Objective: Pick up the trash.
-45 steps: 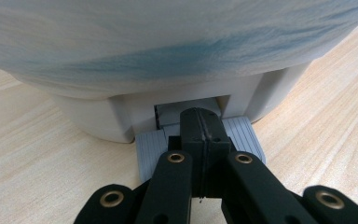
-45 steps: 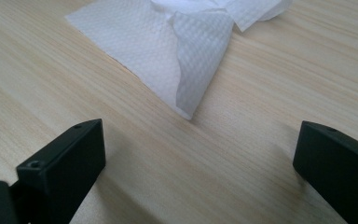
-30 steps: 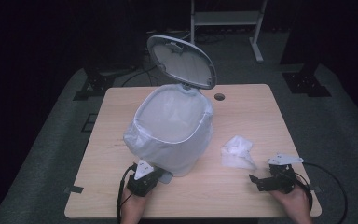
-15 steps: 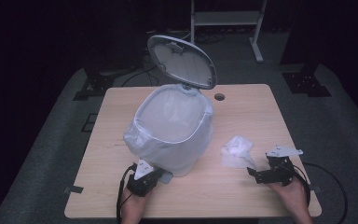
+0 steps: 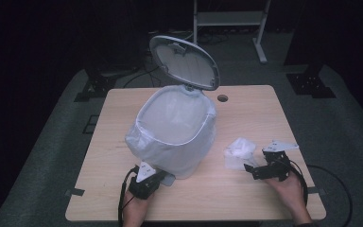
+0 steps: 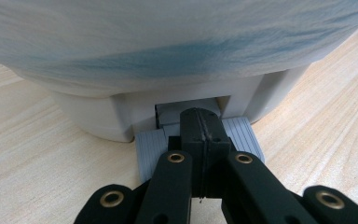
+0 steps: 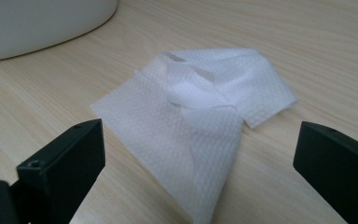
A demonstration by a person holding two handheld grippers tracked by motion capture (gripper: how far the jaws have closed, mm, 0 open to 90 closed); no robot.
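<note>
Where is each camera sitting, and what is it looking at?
High view: above the person's side, looking down on the table; both hands show.
Left gripper view: rides the left gripper, jaws together on the bin's pedal.
Right gripper view: rides the right gripper, jaws apart, facing the tissue.
Shared: the tissue, also seen from above.

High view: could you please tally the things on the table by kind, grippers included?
Pedal bin, lid open, lined with a white bag: 1
Crumpled white paper towel: 1
Handheld grippers, left gripper and right gripper: 2
Total: 4
</note>
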